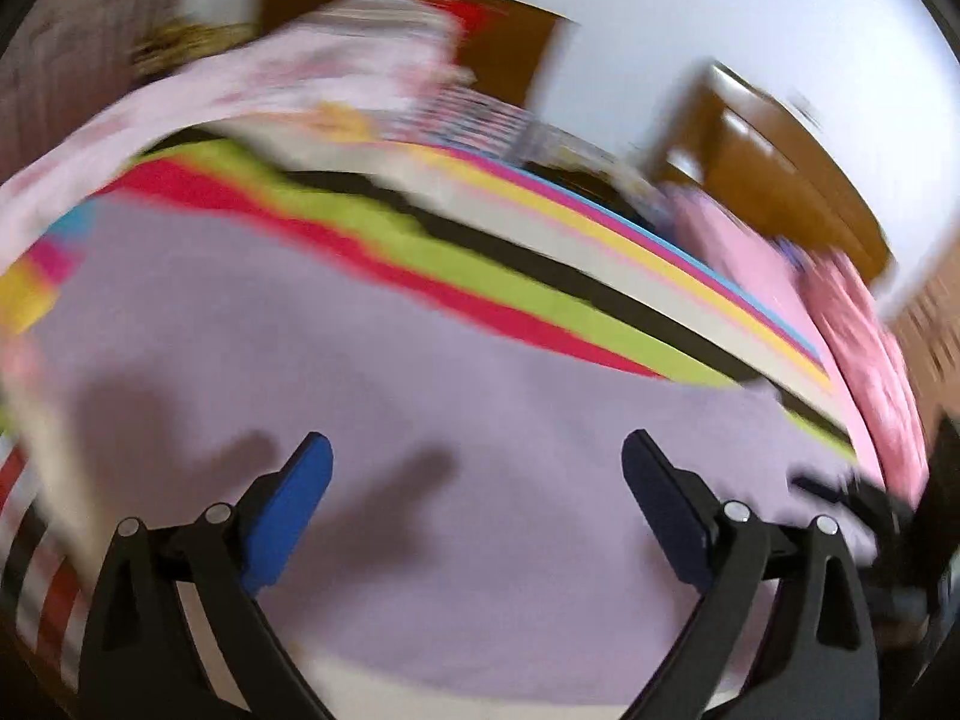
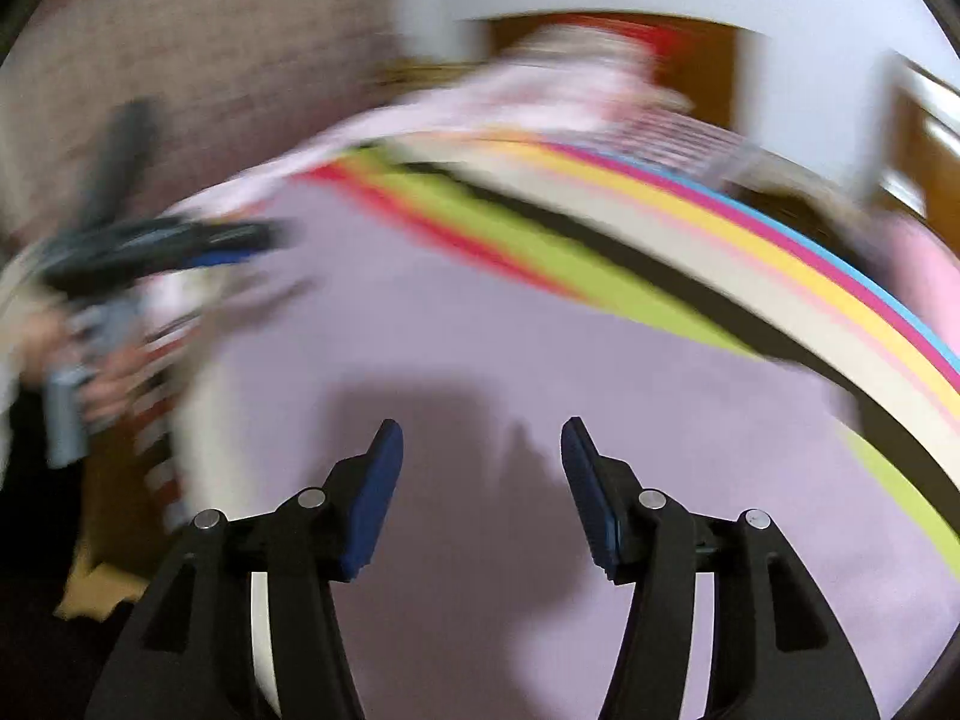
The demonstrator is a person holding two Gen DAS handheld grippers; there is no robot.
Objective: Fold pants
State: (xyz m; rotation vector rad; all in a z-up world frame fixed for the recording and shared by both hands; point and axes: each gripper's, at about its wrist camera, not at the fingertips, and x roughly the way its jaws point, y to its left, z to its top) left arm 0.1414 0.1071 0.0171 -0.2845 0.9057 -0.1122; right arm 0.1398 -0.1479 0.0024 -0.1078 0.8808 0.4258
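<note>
Your left gripper (image 1: 477, 480) gapes wide and your right gripper (image 2: 483, 468) stands half open, both empty over the lilac bedsheet (image 2: 480, 336), while the blurred pale pink pants (image 2: 540, 84) lie beyond its striped border, far ahead of both, nearer neither

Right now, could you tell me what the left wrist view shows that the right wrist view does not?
Only the left wrist view shows the left gripper from behind, jaws wide open with nothing between them, and a bright pink cloth at the right edge of the bed.

Only the right wrist view shows the right gripper, open and empty, and the left gripper from the side with the hand that holds it.

Both show the lilac sheet with its band of coloured stripes, a pale pink patterned cloth beyond it, and a brown door. Both are motion-blurred.
</note>
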